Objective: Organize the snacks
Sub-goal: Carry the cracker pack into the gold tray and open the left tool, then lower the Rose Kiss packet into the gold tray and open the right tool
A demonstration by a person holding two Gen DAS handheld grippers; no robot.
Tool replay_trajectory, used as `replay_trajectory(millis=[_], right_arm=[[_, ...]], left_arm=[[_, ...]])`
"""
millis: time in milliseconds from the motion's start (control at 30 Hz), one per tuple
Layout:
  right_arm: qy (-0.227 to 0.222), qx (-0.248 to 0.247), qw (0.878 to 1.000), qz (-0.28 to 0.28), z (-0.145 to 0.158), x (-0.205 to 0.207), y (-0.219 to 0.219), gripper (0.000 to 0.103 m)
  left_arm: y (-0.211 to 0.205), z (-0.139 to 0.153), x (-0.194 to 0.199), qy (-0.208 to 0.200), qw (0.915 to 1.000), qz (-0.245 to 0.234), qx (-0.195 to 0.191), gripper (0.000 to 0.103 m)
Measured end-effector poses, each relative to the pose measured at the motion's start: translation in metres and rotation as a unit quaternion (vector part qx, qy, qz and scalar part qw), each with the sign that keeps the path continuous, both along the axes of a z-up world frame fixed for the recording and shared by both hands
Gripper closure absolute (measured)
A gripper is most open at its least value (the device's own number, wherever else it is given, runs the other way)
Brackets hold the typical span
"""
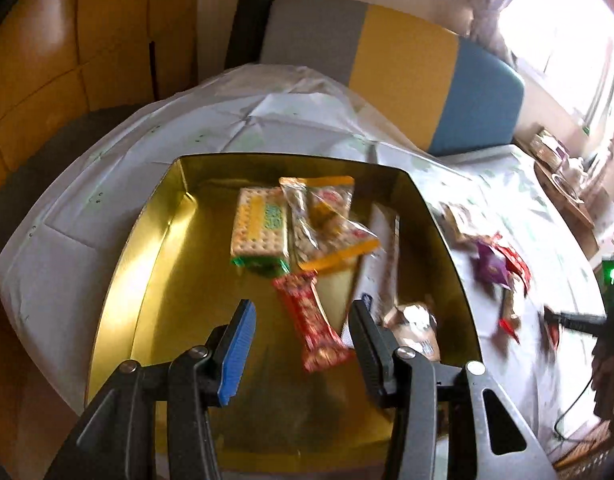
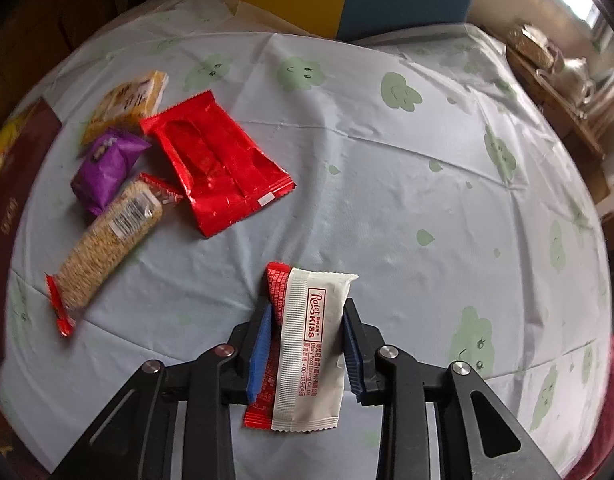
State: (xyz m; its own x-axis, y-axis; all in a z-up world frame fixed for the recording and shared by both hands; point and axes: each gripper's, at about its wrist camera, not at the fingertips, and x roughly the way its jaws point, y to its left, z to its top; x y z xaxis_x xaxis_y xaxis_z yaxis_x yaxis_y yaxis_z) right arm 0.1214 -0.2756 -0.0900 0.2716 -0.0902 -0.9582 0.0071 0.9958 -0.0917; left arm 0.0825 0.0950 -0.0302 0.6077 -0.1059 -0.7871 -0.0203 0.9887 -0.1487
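The right tongs (image 2: 307,344) grip a white-and-red wafer packet (image 2: 309,356) upright between their blue pads, just above the table (image 2: 387,208) and its pale cloth printed with green clouds. Farther left on that cloth, only the right wrist view shows clearly the snacks outside the tin: a long cracker pack (image 2: 107,248), a purple pouch (image 2: 107,166), a flat red wrapper (image 2: 219,164) and a yellow packet (image 2: 127,102), all close together.

The left wrist view alone looks into the gold tin (image 1: 155,280). The left tongs (image 1: 303,340) hang over it released, with nothing between them. Below them lies a red bar (image 1: 311,328); a brown-and-white packet (image 1: 415,328) sits by the right wall. Beyond lie a green-edged cracker pack (image 1: 261,232) and clear nut bags (image 1: 331,224).
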Motion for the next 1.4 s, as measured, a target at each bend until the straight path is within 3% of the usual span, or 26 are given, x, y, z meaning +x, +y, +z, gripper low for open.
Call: replay_trajectory(millis=[200, 400, 667, 833, 967, 1033, 1100, 1400], right_arm=[[-0.030, 0.084, 0.996, -0.016, 0.034, -0.006, 0.002, 0.071], [-0.053, 0.164, 0.984, 0.035, 0.064, -0.011, 0.063, 0.071], [-0.085, 0.288, 0.940, 0.163, 0.098, -0.009, 0.204, 0.071], [-0.076, 0.283, 0.927, 0.233, 0.085, -0.013, 0.282, 0.066], [-0.025, 0.231, 0.930, 0.285, 0.045, -0.021, 0.324, 0.065], [-0.008, 0.236, 0.927, 0.291, 0.037, -0.029, 0.322, 0.063], [-0.008, 0.249, 0.925, 0.289, 0.038, -0.034, 0.317, 0.048], [-0.060, 0.249, 0.936, 0.242, 0.066, -0.049, 0.262, 0.044]], left_arm=[[0.008, -0.001, -0.008, -0.003, 0.9997, 0.018, -0.014, 0.054], [0.030, 0.006, -0.014, -0.016, 0.9984, 0.052, -0.013, 0.054], [0.056, 0.005, -0.022, -0.018, 0.9962, 0.083, -0.020, 0.054], [0.061, 0.002, -0.027, -0.016, 0.9959, 0.087, -0.017, 0.054], [0.062, -0.001, -0.029, -0.015, 0.9959, 0.088, -0.014, 0.054], [0.060, -0.003, -0.028, -0.012, 0.9960, 0.087, -0.015, 0.054], [0.057, -0.004, -0.028, -0.012, 0.9964, 0.082, -0.015, 0.054], [0.028, 0.000, -0.028, -0.016, 0.9989, 0.045, 0.007, 0.054]])
